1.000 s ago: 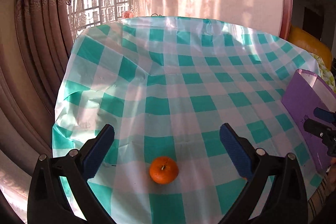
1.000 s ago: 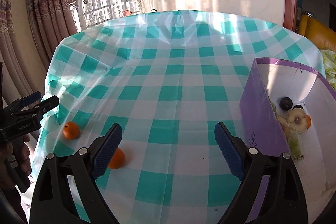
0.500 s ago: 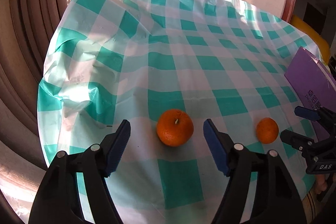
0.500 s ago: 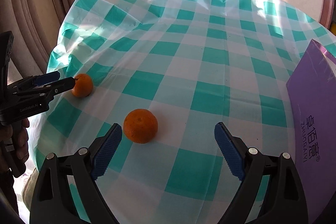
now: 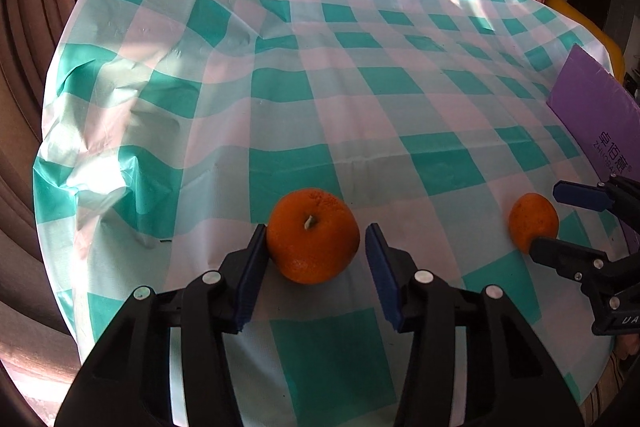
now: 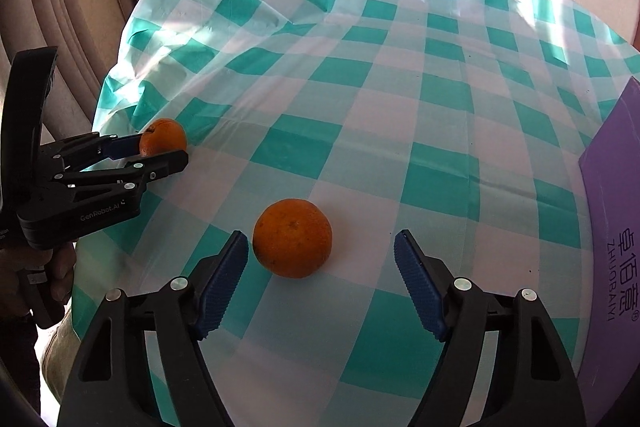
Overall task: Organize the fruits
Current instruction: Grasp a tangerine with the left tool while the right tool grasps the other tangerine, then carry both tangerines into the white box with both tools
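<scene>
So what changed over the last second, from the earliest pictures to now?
Both grippers came down toward the table, each over its own orange. The left gripper narrowed from wide open to either side of the stem-up orange; its jaws are closing, the left pad touching. The right gripper now flanks the other orange, jaws closing, not gripping. Both oranges, the checked tablecloth and the purple box stayed put.

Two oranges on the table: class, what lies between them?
Only bare checked cloth between the oranges, seen in the right wrist view.
</scene>
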A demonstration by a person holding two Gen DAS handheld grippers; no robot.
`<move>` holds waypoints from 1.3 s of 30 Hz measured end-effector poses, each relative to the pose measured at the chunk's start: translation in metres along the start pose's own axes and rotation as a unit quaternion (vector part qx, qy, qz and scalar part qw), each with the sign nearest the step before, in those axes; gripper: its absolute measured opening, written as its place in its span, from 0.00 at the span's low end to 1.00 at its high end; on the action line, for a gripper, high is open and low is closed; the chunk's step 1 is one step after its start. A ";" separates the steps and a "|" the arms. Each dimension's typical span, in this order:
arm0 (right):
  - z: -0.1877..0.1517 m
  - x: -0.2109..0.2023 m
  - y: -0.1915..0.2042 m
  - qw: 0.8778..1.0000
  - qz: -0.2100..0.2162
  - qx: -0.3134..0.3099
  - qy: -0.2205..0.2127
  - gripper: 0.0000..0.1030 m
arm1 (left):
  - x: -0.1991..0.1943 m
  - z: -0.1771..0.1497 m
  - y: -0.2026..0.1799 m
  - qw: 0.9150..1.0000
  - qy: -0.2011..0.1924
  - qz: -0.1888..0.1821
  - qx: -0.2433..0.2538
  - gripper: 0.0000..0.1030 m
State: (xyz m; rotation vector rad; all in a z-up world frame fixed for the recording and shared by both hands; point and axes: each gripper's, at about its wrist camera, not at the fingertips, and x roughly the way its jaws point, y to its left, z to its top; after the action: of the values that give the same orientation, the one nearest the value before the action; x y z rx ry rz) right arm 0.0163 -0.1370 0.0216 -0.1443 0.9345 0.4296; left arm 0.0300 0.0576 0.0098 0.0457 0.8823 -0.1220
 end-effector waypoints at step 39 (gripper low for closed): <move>0.011 -0.066 -0.032 0.997 -0.011 0.031 -0.069 0.39 | -0.050 0.038 -0.060 0.996 -0.055 -0.037 0.057 0.42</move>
State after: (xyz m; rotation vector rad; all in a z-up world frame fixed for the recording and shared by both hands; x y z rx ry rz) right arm 0.0044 -0.1823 0.0791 -0.0677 0.8080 0.3850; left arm 0.0204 -0.0007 0.0730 0.1110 0.7667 -0.2419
